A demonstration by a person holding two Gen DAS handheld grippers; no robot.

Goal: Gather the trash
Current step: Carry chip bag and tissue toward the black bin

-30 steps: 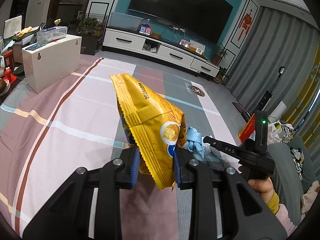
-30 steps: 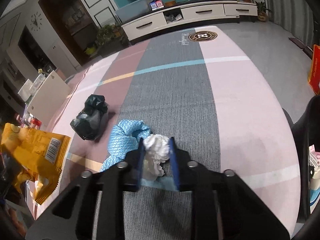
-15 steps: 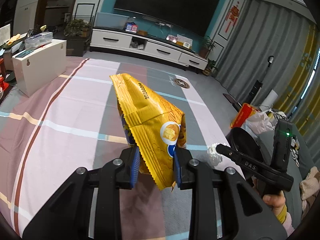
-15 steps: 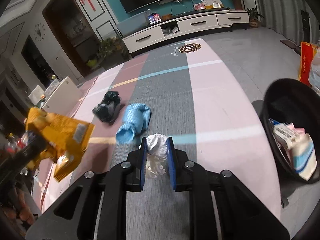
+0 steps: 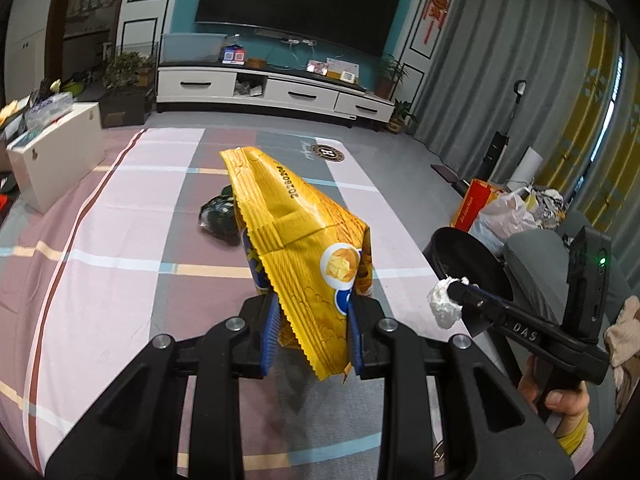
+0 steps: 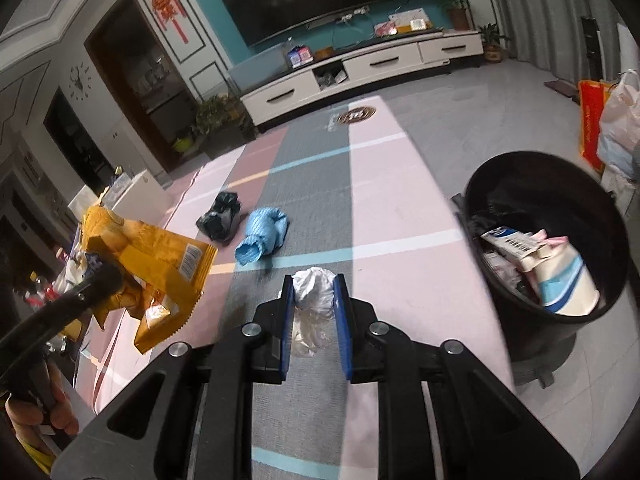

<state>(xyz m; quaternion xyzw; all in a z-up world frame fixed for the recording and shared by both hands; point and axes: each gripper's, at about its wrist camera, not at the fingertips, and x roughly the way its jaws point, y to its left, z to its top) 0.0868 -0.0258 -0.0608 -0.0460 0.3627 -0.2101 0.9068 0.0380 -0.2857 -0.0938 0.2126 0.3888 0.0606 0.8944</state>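
Trash is seen in three places: in the bin [image 6: 546, 236], in the two grippers, and on the rug [image 6: 400, 200]. The rug, striped in pink, grey and mauve, is spread over the floor in front of a white TV cabinet [image 5: 276, 92]. The bin, a black round one, stands at the rug's right edge and is partly filled with cartons and paper; in the left wrist view only part of its rim [image 5: 460, 240] is shown, behind the right gripper. A red bag [image 6: 590, 120] and plastic sacks are seen beyond it.

The chip bag [image 5: 304, 256], yellow and crumpled, is held in the left gripper [image 5: 312, 332], whose jaws are closed on its lower part; the bag is raised above the rug, its top end pointing up and away. In the right wrist view the same bag [image 6: 160, 264] is seen at the left, well apart from the bin.

A blue cloth [image 6: 262, 236] and a black bag [image 6: 220, 216] lie just beside each other on the rug's middle.

The tissue [image 6: 314, 292], white and wadded, is pinched in the right gripper [image 6: 314, 316], its jaws closed narrowly on it, above the rug and left of the bin.
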